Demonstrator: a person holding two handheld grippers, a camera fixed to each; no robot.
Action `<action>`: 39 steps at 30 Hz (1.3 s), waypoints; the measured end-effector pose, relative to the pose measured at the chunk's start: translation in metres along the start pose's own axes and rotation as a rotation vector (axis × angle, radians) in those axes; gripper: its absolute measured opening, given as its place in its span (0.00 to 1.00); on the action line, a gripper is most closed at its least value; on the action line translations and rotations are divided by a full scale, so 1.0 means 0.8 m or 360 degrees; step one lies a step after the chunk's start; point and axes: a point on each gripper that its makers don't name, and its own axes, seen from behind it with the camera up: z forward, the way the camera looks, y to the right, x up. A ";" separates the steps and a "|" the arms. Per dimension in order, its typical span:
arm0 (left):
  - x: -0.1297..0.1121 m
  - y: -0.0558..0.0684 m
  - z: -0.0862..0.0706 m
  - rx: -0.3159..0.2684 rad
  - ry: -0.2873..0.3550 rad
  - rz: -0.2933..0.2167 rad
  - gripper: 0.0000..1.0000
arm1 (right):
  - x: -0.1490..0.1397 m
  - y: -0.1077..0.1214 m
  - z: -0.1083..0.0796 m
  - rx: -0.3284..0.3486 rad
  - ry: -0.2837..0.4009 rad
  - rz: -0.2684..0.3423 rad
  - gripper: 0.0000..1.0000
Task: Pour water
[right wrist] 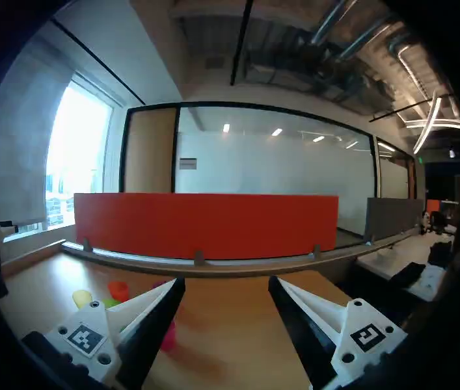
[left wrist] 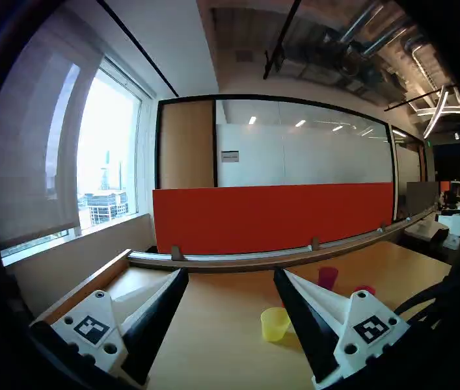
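One broad wooden surface [left wrist: 230, 344] carries everything, backed by an orange divider [left wrist: 272, 218]. Your left claw [left wrist: 230, 275] and right claw [right wrist: 226, 281] hover level above it, each spread wide and gripping nothing, probably so you can line up a reach. The cups stand upright and apart, ready for filling. A yellow cup [left wrist: 274, 324] is just beside the left claw's right finger, and a pink cup [right wrist: 168, 335] is partly hidden behind the right claw's left finger.
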 end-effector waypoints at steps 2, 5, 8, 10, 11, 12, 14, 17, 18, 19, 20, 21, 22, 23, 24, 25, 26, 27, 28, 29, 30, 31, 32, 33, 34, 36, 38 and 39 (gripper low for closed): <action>-0.003 0.005 0.001 -0.0012 -0.0015 0.0005 0.97 | 0.006 0.001 -0.001 -0.0005 -0.0001 -0.0004 0.99; -0.005 0.013 0.002 -0.0039 -0.0033 0.0012 0.97 | 0.009 0.001 -0.002 -0.0011 -0.0015 -0.0011 0.99; -0.006 0.021 0.003 -0.0078 -0.0059 0.0018 0.97 | 0.013 -0.002 -0.004 -0.0003 -0.0028 -0.0011 0.99; -0.007 0.026 0.005 -0.0111 -0.0075 0.0024 0.98 | 0.019 -0.005 -0.006 0.0006 -0.0033 -0.0009 1.00; -0.008 0.029 0.006 -0.0130 -0.0083 0.0027 0.98 | 0.022 -0.007 -0.007 0.0013 -0.0035 -0.0007 1.00; -0.008 0.031 0.006 -0.0148 -0.0091 0.0032 0.98 | 0.024 -0.009 -0.008 0.0016 -0.0038 -0.0007 0.99; -0.008 0.036 0.008 -0.0187 -0.0108 0.0047 0.97 | 0.027 -0.012 -0.010 0.0017 -0.0049 -0.0009 0.99; -0.009 0.047 0.010 -0.0263 -0.0133 0.0064 0.98 | 0.032 -0.016 -0.013 0.0016 -0.0069 -0.0021 0.99; -0.010 0.051 0.011 -0.0290 -0.0142 0.0069 0.98 | 0.033 -0.017 -0.014 0.0014 -0.0073 -0.0025 0.99; -0.012 0.055 0.012 -0.0321 -0.0152 0.0072 0.98 | 0.034 -0.018 -0.015 0.0013 -0.0076 -0.0029 0.99; -0.014 0.060 0.012 -0.0355 -0.0164 0.0076 0.98 | 0.035 -0.020 -0.017 0.0011 -0.0079 -0.0033 0.99; -0.016 0.065 0.013 -0.0387 -0.0176 0.0080 0.98 | 0.035 -0.021 -0.017 0.0010 -0.0083 -0.0036 0.99; -0.020 0.070 0.013 -0.0420 -0.0190 0.0084 0.98 | 0.035 -0.022 -0.018 0.0009 -0.0088 -0.0039 0.99; -0.023 0.076 0.014 -0.0458 -0.0206 0.0088 0.98 | 0.034 -0.023 -0.019 0.0008 -0.0094 -0.0043 0.99; -0.026 0.081 0.014 -0.0487 -0.0218 0.0094 0.97 | 0.033 -0.025 -0.019 0.0008 -0.0099 -0.0045 0.99; -0.028 0.085 0.014 -0.0511 -0.0227 0.0101 0.97 | 0.032 -0.026 -0.020 0.0009 -0.0104 -0.0046 0.99; -0.031 0.090 0.015 -0.0538 -0.0236 0.0110 0.97 | 0.030 -0.028 -0.020 0.0011 -0.0110 -0.0047 0.99; -0.033 0.093 0.015 -0.0558 -0.0241 0.0115 0.97 | 0.030 -0.029 -0.020 0.0012 -0.0114 -0.0048 0.99; -0.033 0.096 0.015 -0.0573 -0.0242 0.0118 0.98 | 0.031 -0.031 -0.020 0.0015 -0.0116 -0.0049 0.99; -0.034 0.099 0.015 -0.0589 -0.0243 0.0121 0.97 | 0.031 -0.033 -0.020 0.0017 -0.0118 -0.0049 0.99; -0.035 0.103 0.015 -0.0605 -0.0244 0.0122 0.97 | 0.033 -0.034 -0.020 0.0016 -0.0119 -0.0050 0.99; -0.036 0.106 0.015 -0.0623 -0.0246 0.0120 0.97 | 0.034 -0.034 -0.020 0.0011 -0.0118 -0.0050 0.99; -0.037 0.110 0.015 -0.0643 -0.0248 0.0118 0.98 | 0.036 -0.035 -0.020 0.0005 -0.0117 -0.0050 0.99; -0.039 0.113 0.014 -0.0661 -0.0251 0.0117 0.97 | 0.038 -0.036 -0.020 0.0001 -0.0115 -0.0049 0.99; -0.041 0.116 0.014 -0.0677 -0.0257 0.0117 0.97 | 0.040 -0.037 -0.021 -0.0002 -0.0112 -0.0047 0.99; -0.049 0.124 0.012 -0.0712 -0.0272 0.0116 0.98 | 0.042 -0.040 -0.021 -0.0007 -0.0107 -0.0042 0.99; -0.061 0.132 0.010 -0.0741 -0.0301 0.0113 0.98 | 0.041 -0.042 -0.022 -0.0004 -0.0108 -0.0043 0.99; -0.066 0.136 0.009 -0.0751 -0.0315 0.0112 0.97 | 0.039 -0.042 -0.022 -0.0004 -0.0111 -0.0045 0.99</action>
